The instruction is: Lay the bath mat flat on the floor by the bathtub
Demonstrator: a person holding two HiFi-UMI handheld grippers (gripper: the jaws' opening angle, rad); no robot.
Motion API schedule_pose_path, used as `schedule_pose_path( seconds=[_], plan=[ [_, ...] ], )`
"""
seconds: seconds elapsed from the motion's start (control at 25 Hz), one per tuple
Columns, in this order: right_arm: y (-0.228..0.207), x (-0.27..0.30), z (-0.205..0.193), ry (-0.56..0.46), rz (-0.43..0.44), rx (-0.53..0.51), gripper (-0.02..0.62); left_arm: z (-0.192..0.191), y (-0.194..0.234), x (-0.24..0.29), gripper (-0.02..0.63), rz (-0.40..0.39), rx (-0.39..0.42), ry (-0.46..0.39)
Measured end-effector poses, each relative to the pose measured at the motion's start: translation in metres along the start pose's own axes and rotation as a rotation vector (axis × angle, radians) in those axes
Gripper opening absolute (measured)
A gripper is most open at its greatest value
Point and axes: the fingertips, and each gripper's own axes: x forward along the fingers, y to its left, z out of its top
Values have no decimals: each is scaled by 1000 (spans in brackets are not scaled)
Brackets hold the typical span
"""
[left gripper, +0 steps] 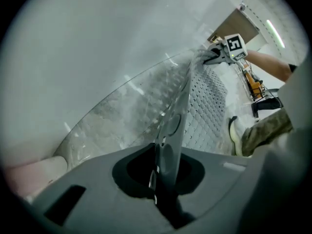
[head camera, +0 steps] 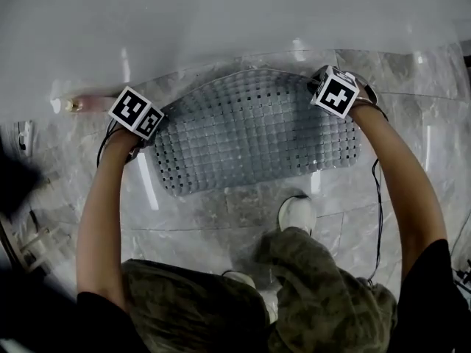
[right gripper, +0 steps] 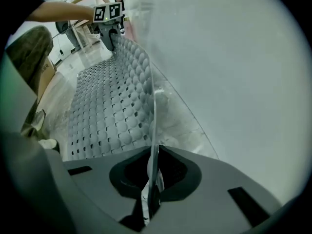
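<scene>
A grey translucent bath mat with rows of bumps and small holes spreads over the marble floor in front of the white bathtub. My left gripper is shut on the mat's far left corner, my right gripper on its far right corner. Both point steeply down, close to the tub wall. In the left gripper view the mat's edge runs straight into the closed jaws. The right gripper view shows the same: the thin mat edge is pinched in the gripper. The mat's near part lies on the floor.
A person's white shoe stands on the tiles just before the mat's near edge. A pinkish fitting sits at the tub's foot on the left. Cables hang from both grippers. Clutter lies at the far left.
</scene>
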Motion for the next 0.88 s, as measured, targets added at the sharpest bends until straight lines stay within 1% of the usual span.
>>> schedule_pose_path(
  seconds=[0.08,0.12,0.2,0.28,0.36,0.44,0.48,0.56,0.64,0.68,0.72,0.8,0.84,0.88],
  plan=[
    [6,0,-1,46,39,-24,25,-1,4,10,32,1,-18,-7],
    [3,2,1,63,48,-40,25,3,12,14,32,24,-15,-23],
    [-12,13,9,74,46,-61,25,15,36,20,34,107,21,-57],
    [-23,23,15,80,44,-62,25,24,55,24,40,198,74,-73],
    [-23,27,12,113,68,-48,25,29,66,27,65,264,106,-97],
    [-22,26,5,158,100,-30,25,33,73,23,132,295,87,-143],
    [-22,23,2,171,108,-23,25,35,74,18,155,303,70,-165],
    [-24,18,1,160,93,-25,26,38,71,5,171,334,64,-190],
    [-26,19,7,135,54,-70,26,40,75,-1,202,396,119,-194],
    [-27,20,9,133,30,-105,30,40,80,-3,228,427,142,-191],
    [-29,19,10,135,5,-142,43,38,84,-6,261,450,149,-189],
    [-33,14,10,134,-32,-193,57,37,88,-15,304,462,131,-211],
    [-36,18,9,130,-38,-192,68,38,90,-12,320,448,116,-232],
    [-38,25,7,127,-38,-176,87,37,93,-2,324,428,103,-252]
  ],
)
